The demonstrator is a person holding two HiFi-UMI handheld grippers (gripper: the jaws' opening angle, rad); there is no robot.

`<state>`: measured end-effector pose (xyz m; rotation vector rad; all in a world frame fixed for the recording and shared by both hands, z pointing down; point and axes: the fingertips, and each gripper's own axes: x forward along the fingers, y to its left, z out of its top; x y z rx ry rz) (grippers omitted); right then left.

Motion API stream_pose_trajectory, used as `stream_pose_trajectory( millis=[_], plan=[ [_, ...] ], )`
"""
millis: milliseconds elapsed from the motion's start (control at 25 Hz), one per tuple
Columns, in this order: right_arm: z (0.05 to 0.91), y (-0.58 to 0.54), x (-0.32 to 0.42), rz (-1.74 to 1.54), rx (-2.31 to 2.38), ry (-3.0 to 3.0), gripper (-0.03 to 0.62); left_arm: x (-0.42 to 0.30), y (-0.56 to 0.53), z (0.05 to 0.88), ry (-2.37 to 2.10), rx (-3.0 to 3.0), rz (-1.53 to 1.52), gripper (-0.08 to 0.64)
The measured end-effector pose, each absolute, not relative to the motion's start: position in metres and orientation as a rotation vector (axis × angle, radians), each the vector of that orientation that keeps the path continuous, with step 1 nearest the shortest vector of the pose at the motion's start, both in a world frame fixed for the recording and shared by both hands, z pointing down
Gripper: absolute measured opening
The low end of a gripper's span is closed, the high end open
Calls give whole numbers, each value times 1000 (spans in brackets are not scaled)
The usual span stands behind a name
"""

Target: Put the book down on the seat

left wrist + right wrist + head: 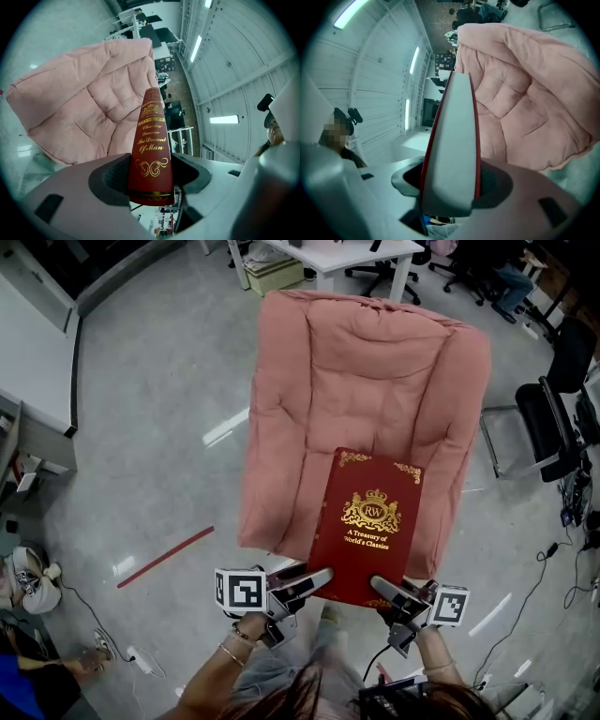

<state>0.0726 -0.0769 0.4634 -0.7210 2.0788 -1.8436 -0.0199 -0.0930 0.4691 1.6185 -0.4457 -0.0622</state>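
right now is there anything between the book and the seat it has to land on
Nothing visible. The red book is held at its near end by the left gripper on the spine and the right gripper on the page edge, over the pink seat, whose cushion shows bare around it.

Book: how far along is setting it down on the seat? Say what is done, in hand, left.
Done: the book is over the pink seat. In hand: the left hand-held gripper and right hand-held gripper each clamp a near corner. Left: rest it flat, release.
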Motion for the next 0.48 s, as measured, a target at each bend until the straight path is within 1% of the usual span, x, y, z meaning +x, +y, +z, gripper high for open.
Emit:
stream_pose_trajectory(
  millis=[480],
  plan=[
    [511, -98, 81, -1894, -768, 2040, 262, -11, -117, 517, -413, 1585, -21, 261]
  ],
)
